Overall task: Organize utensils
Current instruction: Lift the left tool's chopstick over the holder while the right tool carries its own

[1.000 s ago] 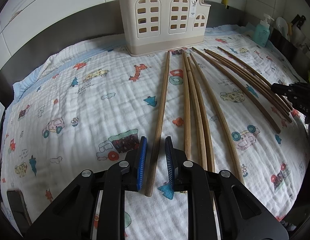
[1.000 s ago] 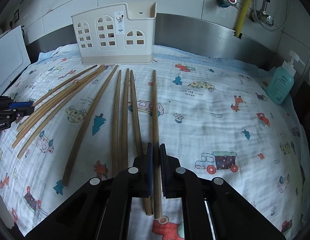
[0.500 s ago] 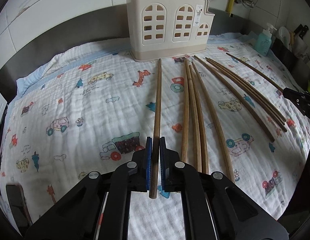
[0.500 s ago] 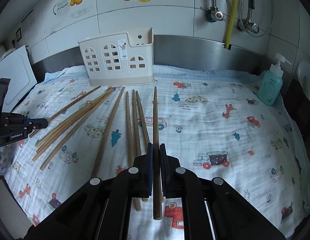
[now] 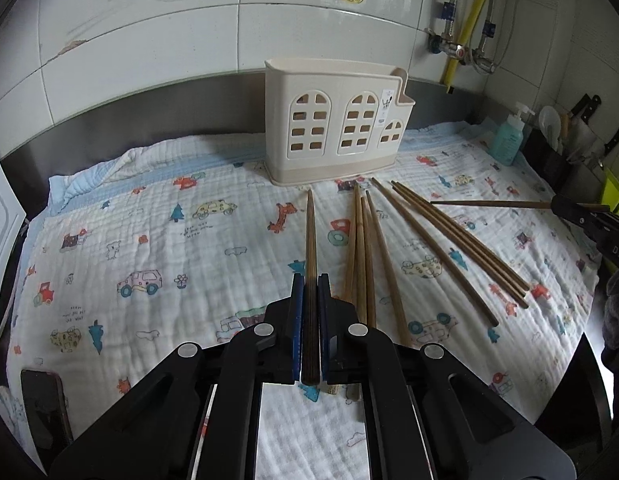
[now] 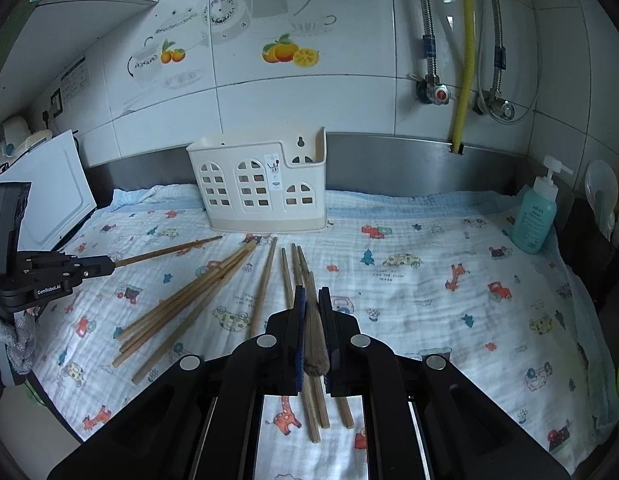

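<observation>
My left gripper (image 5: 309, 280) is shut on a dark wooden chopstick (image 5: 310, 248), lifted off the printed cloth and pointing at the cream utensil holder (image 5: 337, 128). My right gripper (image 6: 312, 294) is shut on another chopstick (image 6: 314, 336), also raised; it shows at the right of the left wrist view (image 5: 493, 203). Several more chopsticks (image 5: 437, 240) lie on the cloth in front of the holder (image 6: 261, 188). The left gripper with its chopstick (image 6: 169, 249) appears at the left of the right wrist view.
A teal soap dispenser (image 6: 537, 216) stands at the right on the cloth (image 6: 429, 280). Knives and utensils (image 5: 581, 120) sit at the far right. A white board (image 6: 49, 192) leans at the left. Pipes and valves run along the tiled wall (image 6: 461, 80).
The left gripper closed on its chopstick. Both grippers have risen and tipped up, lifting their chopsticks off the cloth; more of the wall shows now.
</observation>
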`<state>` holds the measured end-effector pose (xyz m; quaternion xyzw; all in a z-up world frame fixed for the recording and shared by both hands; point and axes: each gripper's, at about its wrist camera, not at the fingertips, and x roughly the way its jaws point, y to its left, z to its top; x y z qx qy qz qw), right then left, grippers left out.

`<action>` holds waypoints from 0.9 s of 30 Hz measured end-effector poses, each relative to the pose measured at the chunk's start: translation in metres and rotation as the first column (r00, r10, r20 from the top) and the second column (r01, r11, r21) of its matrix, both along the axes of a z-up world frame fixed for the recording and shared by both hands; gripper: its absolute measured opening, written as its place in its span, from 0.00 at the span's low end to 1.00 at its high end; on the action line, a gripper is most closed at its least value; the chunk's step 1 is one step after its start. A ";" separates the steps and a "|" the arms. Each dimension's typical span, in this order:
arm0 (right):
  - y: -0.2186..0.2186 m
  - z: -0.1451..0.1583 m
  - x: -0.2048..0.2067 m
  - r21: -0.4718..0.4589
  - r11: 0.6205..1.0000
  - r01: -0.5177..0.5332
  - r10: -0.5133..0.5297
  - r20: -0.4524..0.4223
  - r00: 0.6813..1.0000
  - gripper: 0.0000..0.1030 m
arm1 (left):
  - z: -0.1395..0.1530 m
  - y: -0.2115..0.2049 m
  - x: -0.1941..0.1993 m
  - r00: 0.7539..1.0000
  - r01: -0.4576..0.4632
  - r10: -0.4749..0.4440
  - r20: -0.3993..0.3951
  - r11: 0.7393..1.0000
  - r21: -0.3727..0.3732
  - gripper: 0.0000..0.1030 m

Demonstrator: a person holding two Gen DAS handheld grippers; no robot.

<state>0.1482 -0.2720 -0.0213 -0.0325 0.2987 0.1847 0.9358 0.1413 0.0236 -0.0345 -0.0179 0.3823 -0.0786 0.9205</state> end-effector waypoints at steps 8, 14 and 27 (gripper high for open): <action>0.015 0.039 0.016 0.020 0.999 -0.037 0.036 0.047 0.998 0.06 | 0.032 0.010 0.008 0.998 -0.004 0.006 0.063 0.999 -0.033 0.05; 0.021 0.086 0.042 0.018 0.997 -0.070 0.069 0.074 0.995 0.06 | 0.054 0.012 0.021 0.995 0.007 -0.005 0.100 1.000 -0.021 0.05; 0.045 0.155 0.110 -0.106 0.984 -0.141 0.143 0.011 0.990 0.06 | 0.124 0.008 0.048 0.977 0.035 -0.037 0.210 0.999 0.016 0.05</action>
